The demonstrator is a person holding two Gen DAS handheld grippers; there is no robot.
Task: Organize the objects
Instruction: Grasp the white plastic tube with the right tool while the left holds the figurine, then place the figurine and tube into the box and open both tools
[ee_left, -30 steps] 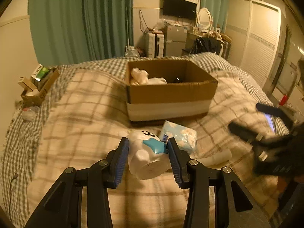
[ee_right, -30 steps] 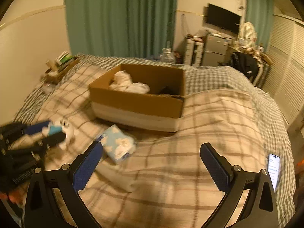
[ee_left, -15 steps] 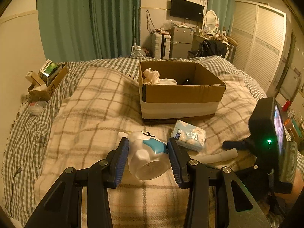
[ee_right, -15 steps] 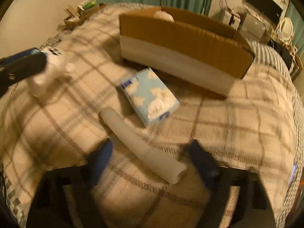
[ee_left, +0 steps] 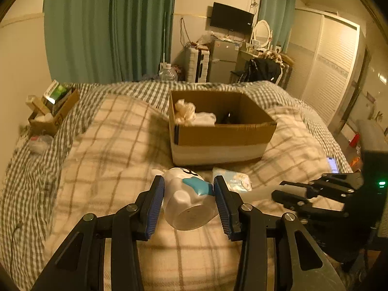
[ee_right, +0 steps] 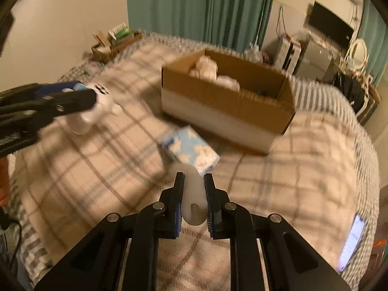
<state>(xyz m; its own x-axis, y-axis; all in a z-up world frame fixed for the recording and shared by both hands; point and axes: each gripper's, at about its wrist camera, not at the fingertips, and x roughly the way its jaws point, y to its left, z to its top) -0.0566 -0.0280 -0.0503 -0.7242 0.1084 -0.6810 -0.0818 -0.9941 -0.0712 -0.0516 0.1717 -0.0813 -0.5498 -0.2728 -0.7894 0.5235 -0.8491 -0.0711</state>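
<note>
The cardboard box (ee_left: 222, 134) sits on the bed (ee_left: 106, 150) straight ahead of both grippers, open top up. The left gripper (ee_left: 189, 195) is clenched on a white mug (ee_left: 188, 200), its base facing the camera. The right gripper (ee_right: 194, 195) is clamped on a white tube (ee_right: 193, 201) whose long axis runs forward between the fingers, toward the box. A tissue pack (ee_right: 191, 149) lies on the bed between tube and box. Both seem about equally near the box.
</note>
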